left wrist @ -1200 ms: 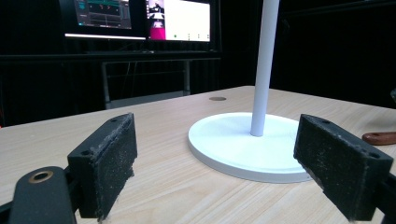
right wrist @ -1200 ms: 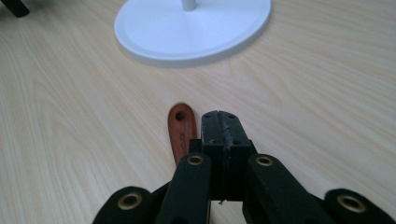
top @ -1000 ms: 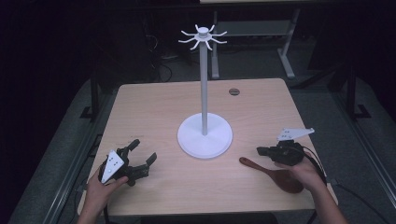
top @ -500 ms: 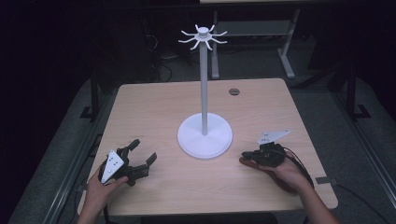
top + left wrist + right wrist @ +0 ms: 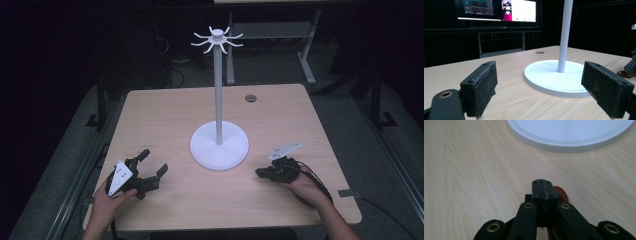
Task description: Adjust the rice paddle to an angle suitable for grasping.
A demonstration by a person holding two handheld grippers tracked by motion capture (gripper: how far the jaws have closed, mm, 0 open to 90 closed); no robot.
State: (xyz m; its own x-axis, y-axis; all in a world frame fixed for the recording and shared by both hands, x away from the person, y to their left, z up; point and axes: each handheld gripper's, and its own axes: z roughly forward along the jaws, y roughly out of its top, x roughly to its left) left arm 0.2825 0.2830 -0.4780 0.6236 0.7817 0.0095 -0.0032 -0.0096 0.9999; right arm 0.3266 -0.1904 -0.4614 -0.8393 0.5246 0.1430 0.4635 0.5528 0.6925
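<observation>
A white stand has a round base [image 5: 220, 146], a tall pole [image 5: 218, 90] and a ring of hooks [image 5: 217, 39] on top, at mid-table. My right gripper [image 5: 261, 172] lies low on the table to the right of the base, jaws pressed together [image 5: 541, 183]. A brown wooden utensil [image 5: 560, 193] peeks out from beneath its tip, most of it hidden. My left gripper [image 5: 154, 161] rests at the front left, jaws wide apart [image 5: 540, 75] with nothing between them, facing the base [image 5: 549, 75].
A small round grommet [image 5: 250, 98] sits in the tabletop at the back right. Bare wood [image 5: 165, 115] surrounds the stand. Monitors [image 5: 499, 10] glow beyond the far edge, and dark table frames stand behind.
My right gripper moved left and down over the brown utensil, which now lies mostly covered by it. The left gripper stayed put.
</observation>
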